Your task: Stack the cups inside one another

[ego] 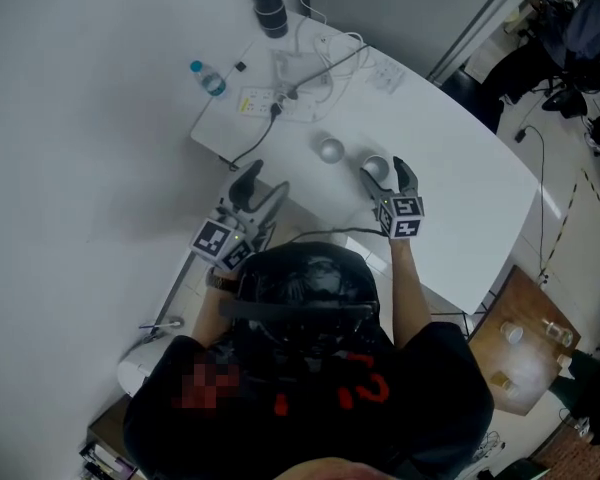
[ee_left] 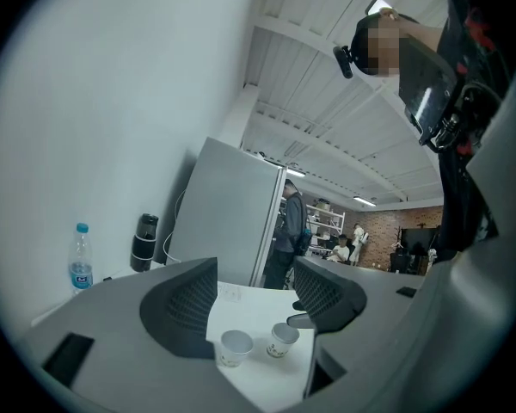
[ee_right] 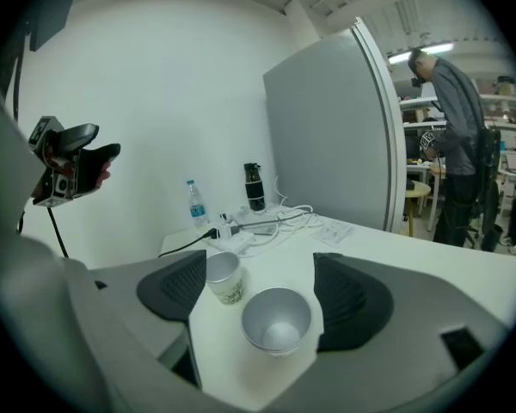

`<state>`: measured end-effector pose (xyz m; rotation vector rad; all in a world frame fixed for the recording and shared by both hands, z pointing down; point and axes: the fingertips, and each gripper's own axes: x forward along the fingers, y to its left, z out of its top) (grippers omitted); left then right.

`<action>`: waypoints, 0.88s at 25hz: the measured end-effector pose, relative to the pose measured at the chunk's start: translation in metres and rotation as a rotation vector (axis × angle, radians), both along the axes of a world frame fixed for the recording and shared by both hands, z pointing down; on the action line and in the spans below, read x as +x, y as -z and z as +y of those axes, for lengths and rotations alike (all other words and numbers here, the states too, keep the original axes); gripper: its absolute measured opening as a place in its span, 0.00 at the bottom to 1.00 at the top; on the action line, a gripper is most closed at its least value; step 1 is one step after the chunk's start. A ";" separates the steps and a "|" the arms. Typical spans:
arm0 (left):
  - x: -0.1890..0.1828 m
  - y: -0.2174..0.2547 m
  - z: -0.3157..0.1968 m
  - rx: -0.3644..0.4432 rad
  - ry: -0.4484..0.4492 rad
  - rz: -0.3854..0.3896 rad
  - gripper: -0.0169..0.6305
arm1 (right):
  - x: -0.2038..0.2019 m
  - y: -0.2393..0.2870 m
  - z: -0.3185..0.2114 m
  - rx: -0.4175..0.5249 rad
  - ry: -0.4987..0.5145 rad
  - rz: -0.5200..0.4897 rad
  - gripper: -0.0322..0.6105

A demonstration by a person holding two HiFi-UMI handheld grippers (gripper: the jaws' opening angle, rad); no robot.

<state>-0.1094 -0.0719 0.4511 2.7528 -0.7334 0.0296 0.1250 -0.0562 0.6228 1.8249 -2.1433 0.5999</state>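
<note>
Right gripper (ee_right: 258, 289) is straddling the nearer paper cup (ee_right: 277, 318), jaws released, seemingly without contact; left gripper (ee_left: 254, 298) is hovering open, empty.

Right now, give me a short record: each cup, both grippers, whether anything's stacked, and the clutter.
near cup: upright on table, between right jaws, not gripped
far cup: upright, apart, to its left
stacked: no
right gripper: open
left gripper: open, empty, short of both cups
clutter: bottle, flask, cables at table's far end
</note>
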 end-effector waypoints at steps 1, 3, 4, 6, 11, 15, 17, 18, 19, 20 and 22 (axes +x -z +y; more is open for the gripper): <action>0.000 0.001 0.000 -0.002 -0.003 0.000 0.46 | -0.003 0.006 0.001 0.011 -0.001 0.001 0.67; 0.001 0.001 0.000 -0.004 -0.015 0.010 0.46 | -0.009 0.016 0.006 0.028 0.001 0.008 0.67; 0.001 0.000 0.001 -0.005 -0.021 0.016 0.46 | -0.013 0.021 0.009 0.034 0.004 0.013 0.67; 0.000 0.000 0.003 -0.005 -0.031 0.017 0.46 | -0.022 0.030 0.015 0.043 0.013 0.017 0.67; -0.001 0.001 0.006 0.000 -0.064 -0.002 0.46 | -0.043 0.046 0.030 0.063 0.032 0.015 0.67; -0.004 0.004 0.010 -0.013 -0.081 0.013 0.46 | -0.063 0.041 0.041 0.039 0.076 0.054 0.67; -0.007 0.007 0.011 -0.011 -0.089 0.024 0.46 | -0.073 0.032 0.045 0.022 0.089 0.058 0.67; -0.008 0.008 0.012 -0.007 -0.091 0.028 0.46 | -0.077 0.026 0.046 0.012 0.090 0.058 0.67; -0.010 0.010 0.013 -0.005 -0.092 0.032 0.46 | -0.081 0.020 0.048 -0.001 0.090 0.059 0.67; -0.012 0.011 0.013 -0.007 -0.092 0.034 0.46 | -0.084 0.012 0.049 -0.017 0.091 0.061 0.67; -0.015 0.012 0.016 -0.014 -0.091 0.034 0.46 | -0.092 -0.005 0.050 -0.051 0.097 0.061 0.67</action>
